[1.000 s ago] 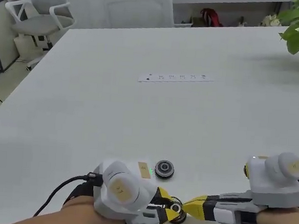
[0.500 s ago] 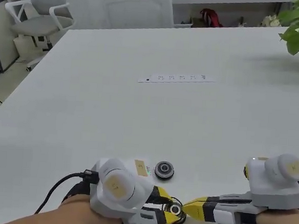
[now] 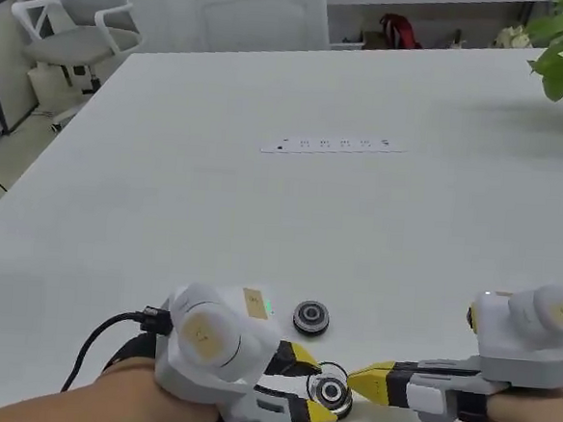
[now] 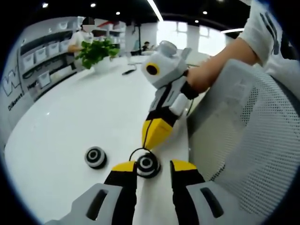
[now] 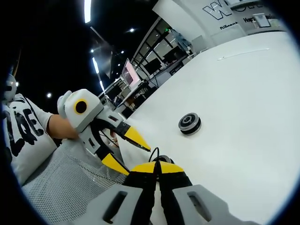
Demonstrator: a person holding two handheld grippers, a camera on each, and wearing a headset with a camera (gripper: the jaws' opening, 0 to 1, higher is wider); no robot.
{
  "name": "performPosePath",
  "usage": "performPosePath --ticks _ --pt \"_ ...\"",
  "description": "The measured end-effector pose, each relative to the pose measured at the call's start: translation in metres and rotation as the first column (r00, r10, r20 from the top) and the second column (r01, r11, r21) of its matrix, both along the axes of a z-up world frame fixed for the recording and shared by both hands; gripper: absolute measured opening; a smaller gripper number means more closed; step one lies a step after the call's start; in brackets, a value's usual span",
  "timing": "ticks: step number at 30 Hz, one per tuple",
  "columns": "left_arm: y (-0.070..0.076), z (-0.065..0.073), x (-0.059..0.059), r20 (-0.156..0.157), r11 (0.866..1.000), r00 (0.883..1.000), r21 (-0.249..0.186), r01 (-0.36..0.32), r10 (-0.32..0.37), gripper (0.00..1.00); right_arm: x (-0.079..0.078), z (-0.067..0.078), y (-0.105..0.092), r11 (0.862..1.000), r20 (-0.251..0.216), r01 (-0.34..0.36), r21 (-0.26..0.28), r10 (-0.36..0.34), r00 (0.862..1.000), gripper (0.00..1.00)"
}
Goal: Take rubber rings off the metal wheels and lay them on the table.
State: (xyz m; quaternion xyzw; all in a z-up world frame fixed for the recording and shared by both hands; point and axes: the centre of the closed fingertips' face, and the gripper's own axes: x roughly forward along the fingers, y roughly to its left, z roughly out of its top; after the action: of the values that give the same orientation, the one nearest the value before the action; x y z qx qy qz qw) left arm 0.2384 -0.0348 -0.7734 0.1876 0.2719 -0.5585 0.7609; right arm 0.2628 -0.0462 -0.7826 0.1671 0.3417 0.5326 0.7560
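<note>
Down at the near edge of the worktop (image 3: 261, 229), both tools meet over 1 metal wheel (image 4: 147, 165). The left claw (image 4: 153, 165) straddles it at a narrow spread, 1 yellow jaw on each side. That looks like a bracing hold so the wheel cannot slide away under the pull. One jaw sits against the wheel, but a sliver of white shows on the other side, so I cannot tell whether it truly clamps.

The right claw (image 5: 158, 165) comes in from the opposite side with its jaws pressed together. A thin black loop, the rubber ring (image 4: 133, 153), rises from the wheel's edge to that pinch. By my read, the ring is partly lifted out of its groove and not yet free. Pulling against the braced wheel is what should stretch it over the rim.

A 2nd wheel (image 3: 311, 316) lies flat just beyond, apart from both tools, dark band on its rim, so it probably waits its turn. No loose ring lies on the worktop yet.
</note>
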Motion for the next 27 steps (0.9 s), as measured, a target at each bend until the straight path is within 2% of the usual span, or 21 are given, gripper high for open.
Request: performPosePath --ticks 8,20,27 --pt "0.003 0.019 0.0 0.003 0.998 1.0 -0.057 -0.027 0.027 0.36 0.0 0.0 0.0 1.0 0.0 -0.002 0.004 0.002 1.0 0.0" --pt "0.019 0.035 0.002 0.017 0.995 0.998 -0.076 -0.057 0.059 0.48 0.003 0.005 -0.001 1.0 0.009 0.005 0.02 -0.005 1.0 0.0" --pt "0.031 0.04 0.0 0.037 0.996 0.997 -0.073 -0.057 0.06 0.57 0.004 0.009 0.0 1.0 0.017 -0.001 0.028 0.001 1.0 0.0"
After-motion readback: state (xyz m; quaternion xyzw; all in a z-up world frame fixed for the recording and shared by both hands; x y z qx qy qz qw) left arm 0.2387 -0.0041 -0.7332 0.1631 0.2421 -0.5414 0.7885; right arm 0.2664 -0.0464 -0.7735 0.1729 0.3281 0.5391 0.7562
